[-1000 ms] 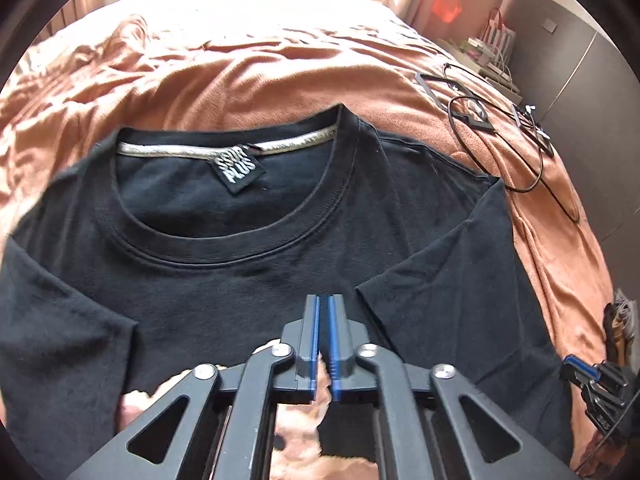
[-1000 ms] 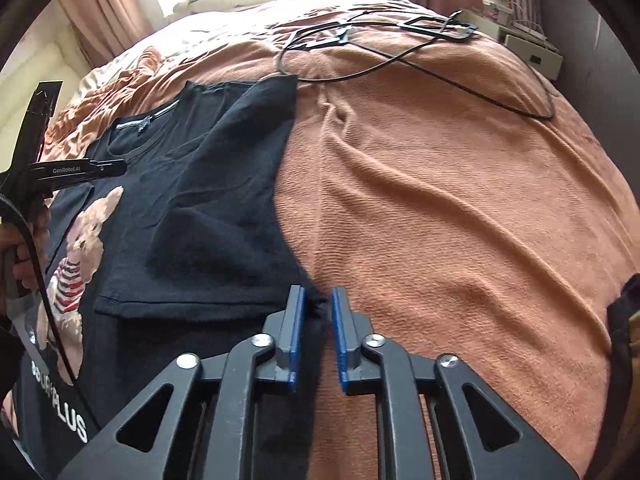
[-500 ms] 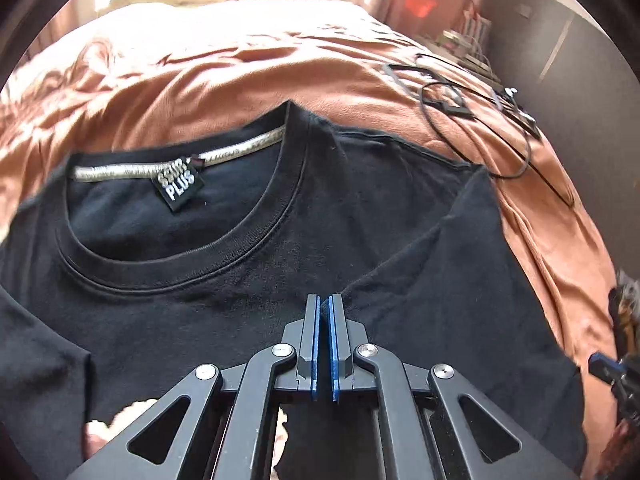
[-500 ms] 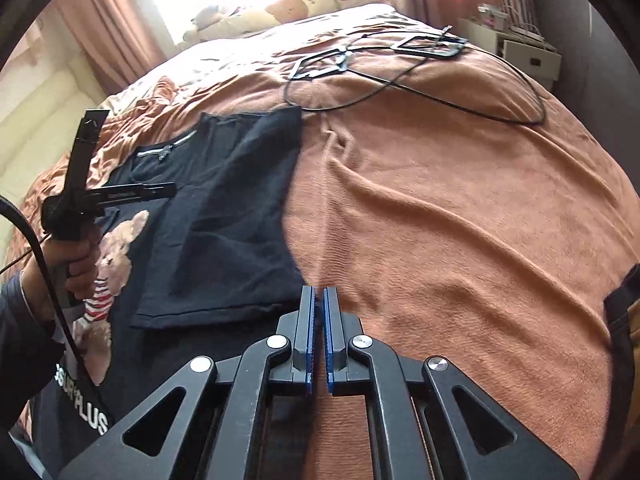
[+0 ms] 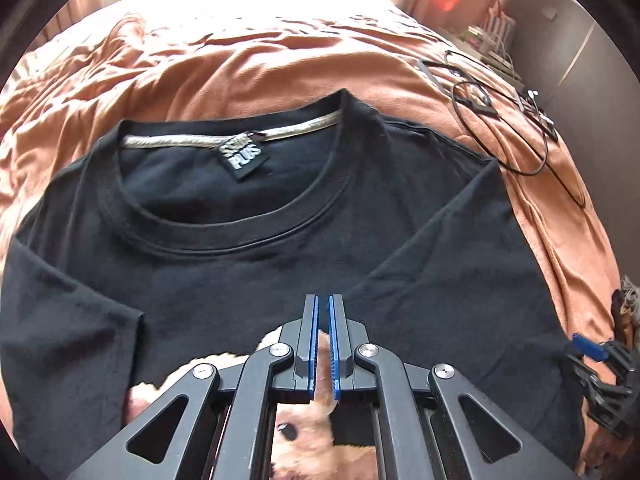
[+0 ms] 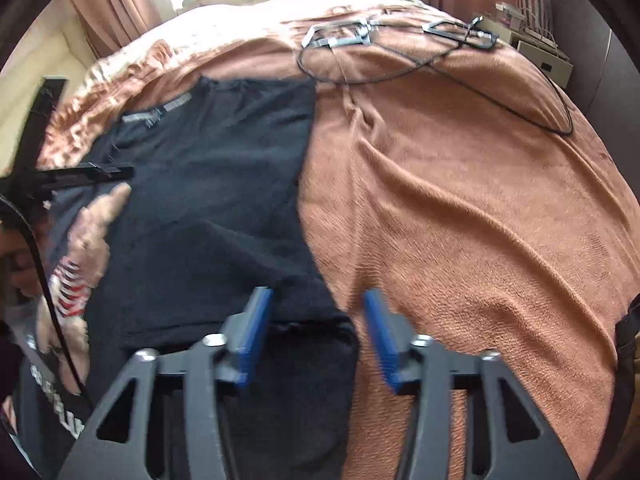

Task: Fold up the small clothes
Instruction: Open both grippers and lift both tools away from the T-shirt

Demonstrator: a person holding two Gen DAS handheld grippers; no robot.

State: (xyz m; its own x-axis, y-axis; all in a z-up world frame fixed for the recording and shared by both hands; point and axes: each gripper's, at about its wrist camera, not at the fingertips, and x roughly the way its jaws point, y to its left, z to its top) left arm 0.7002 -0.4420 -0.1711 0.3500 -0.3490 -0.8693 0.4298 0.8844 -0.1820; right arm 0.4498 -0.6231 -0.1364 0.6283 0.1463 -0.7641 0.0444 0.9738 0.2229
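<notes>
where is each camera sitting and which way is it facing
Left wrist: sits on the left tongs, aimed down over the black t-shirt collar toward the bed's head; only the nearly shut tongs show.
Right wrist: sits on the right tongs, aimed along the shirt's folded edge; a hand shows at left.
Shared: shirt, orange blanket, black cables.

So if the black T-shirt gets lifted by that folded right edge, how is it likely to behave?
The T-shirt would probably sag and drape: its folded sleeve lies limp and flat. It looks light, thin knit. It may drag rather than slide, since the orange blanket under it looks textured and already wrinkled. A one-point lift would likely undo the fold.
</notes>
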